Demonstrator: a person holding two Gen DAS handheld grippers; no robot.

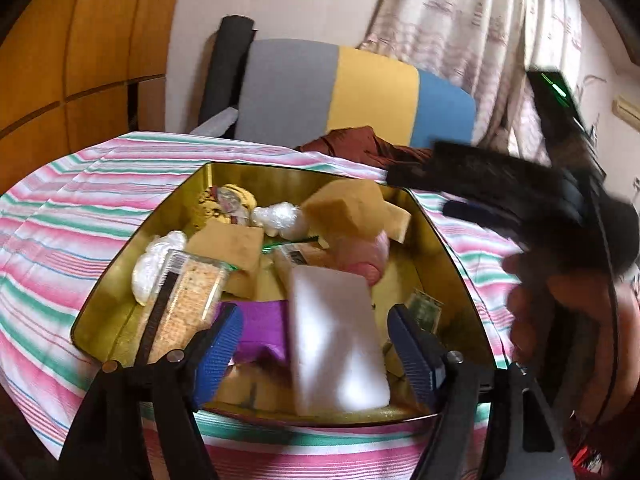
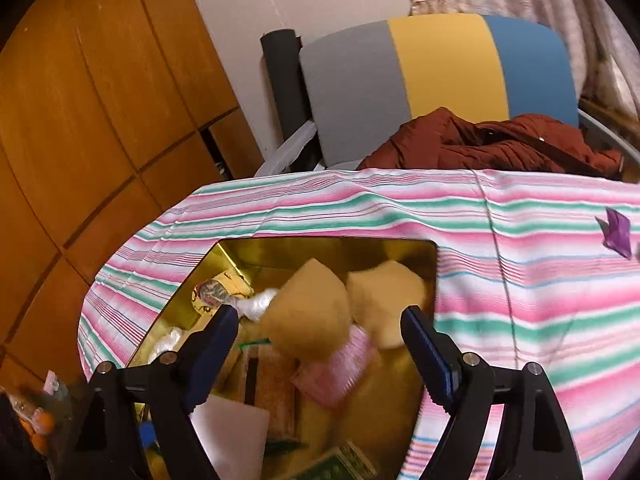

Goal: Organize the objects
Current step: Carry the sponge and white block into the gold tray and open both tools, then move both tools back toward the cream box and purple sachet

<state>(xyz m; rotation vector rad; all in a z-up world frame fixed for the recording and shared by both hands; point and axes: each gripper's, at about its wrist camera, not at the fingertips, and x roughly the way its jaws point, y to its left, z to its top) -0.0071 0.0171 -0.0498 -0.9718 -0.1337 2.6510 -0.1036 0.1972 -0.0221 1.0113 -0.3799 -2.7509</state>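
A gold tin box (image 1: 448,256) sits on the striped tablecloth (image 1: 80,208), full of items: tan sponges (image 1: 344,204), a white foam block (image 1: 336,336), a purple folded paper (image 1: 264,328), a clear jar of grains (image 1: 188,300), a pink item (image 1: 360,256) and banknotes (image 1: 426,308). My left gripper (image 1: 316,348) is open above the box's near side, over the white block. My right gripper (image 2: 320,352) is open above the box (image 2: 248,252), over a tan sponge (image 2: 308,308). The right gripper also shows blurred at the right of the left wrist view (image 1: 480,196).
A purple paper piece (image 2: 618,232) lies on the cloth at the far right. Behind the table stands a grey, yellow and blue chair (image 2: 440,68) with a rust-red garment (image 2: 492,140). Wooden cabinets (image 2: 80,120) are at left, a curtain (image 1: 460,20) at right.
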